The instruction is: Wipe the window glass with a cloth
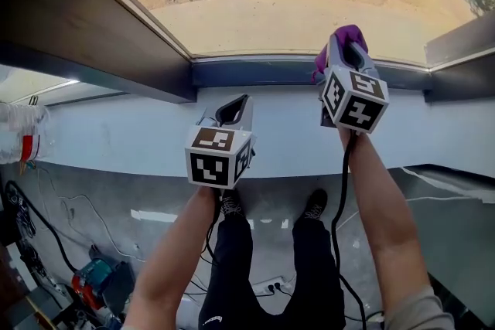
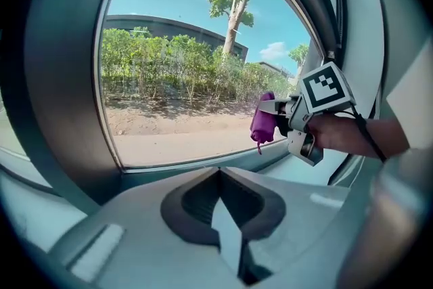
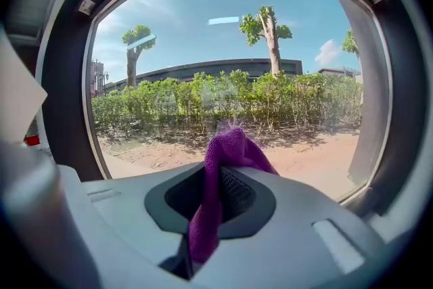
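Your right claw (image 3: 216, 194) is clenched on the purple cloth (image 3: 226, 152). The cloth runs up through the closed jaws and bunches into a rounded wad past their tips. In the head view the same wad (image 1: 346, 35) caps the right claw (image 1: 346, 50), and from the left gripper view it (image 2: 262, 121) hangs off the front of that claw (image 2: 283, 112).

Straight ahead of the wad is the window glass (image 3: 223, 44). The cloth sits close up to its lower part, but whether it presses on the pane cannot be told. Just below the claw runs the dark bottom window frame (image 1: 263, 73), and nearer to you lies the pale sill (image 1: 286, 137).

Your left claw (image 2: 218, 176) is clenched too, its jaws meeting with nothing between them. It sits lower and further back from the pane than the right one, over the sill (image 2: 318, 176), and points at the glass (image 2: 189, 44). In the head view the left claw (image 1: 234, 110) is to the left of the right claw, and the two are apart.

Beyond the glass (image 1: 309, 4) is sandy ground, a hedge and a low building.
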Demonstrator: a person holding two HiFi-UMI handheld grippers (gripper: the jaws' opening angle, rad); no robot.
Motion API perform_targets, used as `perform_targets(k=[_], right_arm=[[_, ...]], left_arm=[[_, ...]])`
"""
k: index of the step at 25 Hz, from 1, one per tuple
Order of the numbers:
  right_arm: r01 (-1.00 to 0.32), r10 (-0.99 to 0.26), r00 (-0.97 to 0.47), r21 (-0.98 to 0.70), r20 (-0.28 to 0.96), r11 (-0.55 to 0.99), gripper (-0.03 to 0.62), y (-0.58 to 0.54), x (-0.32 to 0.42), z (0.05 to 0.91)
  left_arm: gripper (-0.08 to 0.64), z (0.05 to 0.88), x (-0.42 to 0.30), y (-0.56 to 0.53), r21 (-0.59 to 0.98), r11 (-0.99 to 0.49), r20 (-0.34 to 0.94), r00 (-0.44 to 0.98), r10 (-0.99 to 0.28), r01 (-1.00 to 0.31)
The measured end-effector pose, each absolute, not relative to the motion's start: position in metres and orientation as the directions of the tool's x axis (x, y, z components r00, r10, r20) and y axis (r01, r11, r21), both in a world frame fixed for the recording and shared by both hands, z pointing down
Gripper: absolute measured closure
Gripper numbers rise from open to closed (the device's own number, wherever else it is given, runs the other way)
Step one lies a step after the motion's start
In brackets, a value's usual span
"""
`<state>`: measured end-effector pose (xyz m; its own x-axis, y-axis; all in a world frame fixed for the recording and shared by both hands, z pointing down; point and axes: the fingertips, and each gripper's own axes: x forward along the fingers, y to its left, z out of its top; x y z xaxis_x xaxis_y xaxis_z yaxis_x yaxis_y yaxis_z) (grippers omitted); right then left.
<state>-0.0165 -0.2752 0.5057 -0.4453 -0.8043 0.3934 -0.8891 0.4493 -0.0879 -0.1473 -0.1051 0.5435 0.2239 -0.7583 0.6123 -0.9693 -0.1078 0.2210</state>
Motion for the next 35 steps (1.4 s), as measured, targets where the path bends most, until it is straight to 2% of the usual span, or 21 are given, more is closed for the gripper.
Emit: perform_targets(k=[26,35], right_arm=[[-0.822,-0.719,-0.565,-0.203,0.405,0.531,0.531,-0.204,-0.213,0.516],[-0.710,-0.609,-0.695,-0.232,0.382,0.665,0.531,-0.174,-0.286,0.515]], left_arm=[[0.560,0.562,-0.270,-0.036,0.228,-0.005,0.627,0.151,-0.764,-0.974],[0.560,0.564,-0.301,-0.020,0.217,0.025,0.636,0.122,-0.762,-0.976]])
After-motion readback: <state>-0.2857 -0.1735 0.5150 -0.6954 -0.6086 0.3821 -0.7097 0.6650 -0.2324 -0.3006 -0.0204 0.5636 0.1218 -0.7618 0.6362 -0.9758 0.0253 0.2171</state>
